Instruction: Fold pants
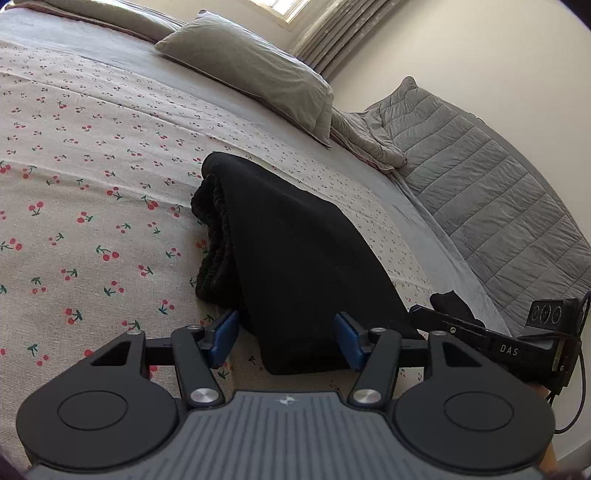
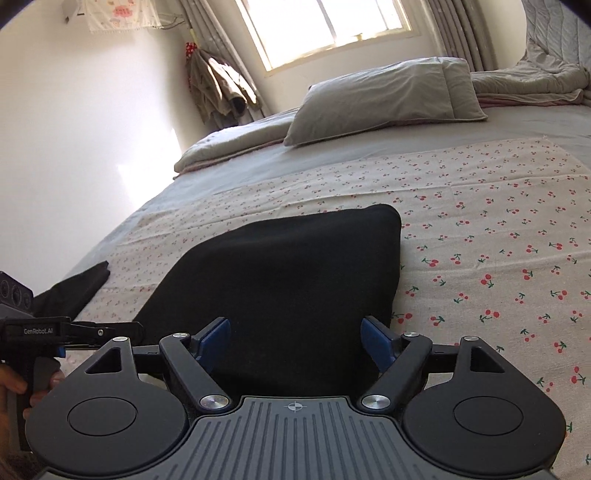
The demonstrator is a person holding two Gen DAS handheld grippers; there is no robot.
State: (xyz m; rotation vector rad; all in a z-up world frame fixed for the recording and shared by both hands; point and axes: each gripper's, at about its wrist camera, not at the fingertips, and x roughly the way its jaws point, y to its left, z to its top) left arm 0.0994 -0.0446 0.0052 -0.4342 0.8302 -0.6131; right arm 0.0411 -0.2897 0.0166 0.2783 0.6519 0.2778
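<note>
The black knit fabric pants (image 1: pixel 295 258) lie folded into a thick stack on the cherry-print bedspread (image 1: pixel 74 184), well short of the grey pillow (image 1: pixel 251 74) at twelve o'clock. Both the left gripper (image 1: pixel 286 338) and the right gripper (image 2: pixel 297 341) stand with jaws spread wide and nothing clamped, straddling the near edge, probably to square it or take another fold. The ribbed waistband bunches at nine o'clock of the stack, its top panel smooth.

Sunlit window (image 2: pixel 328 29), cream walls (image 2: pixel 92 122), cherry-print bedspread (image 2: pixel 498 240)
</note>
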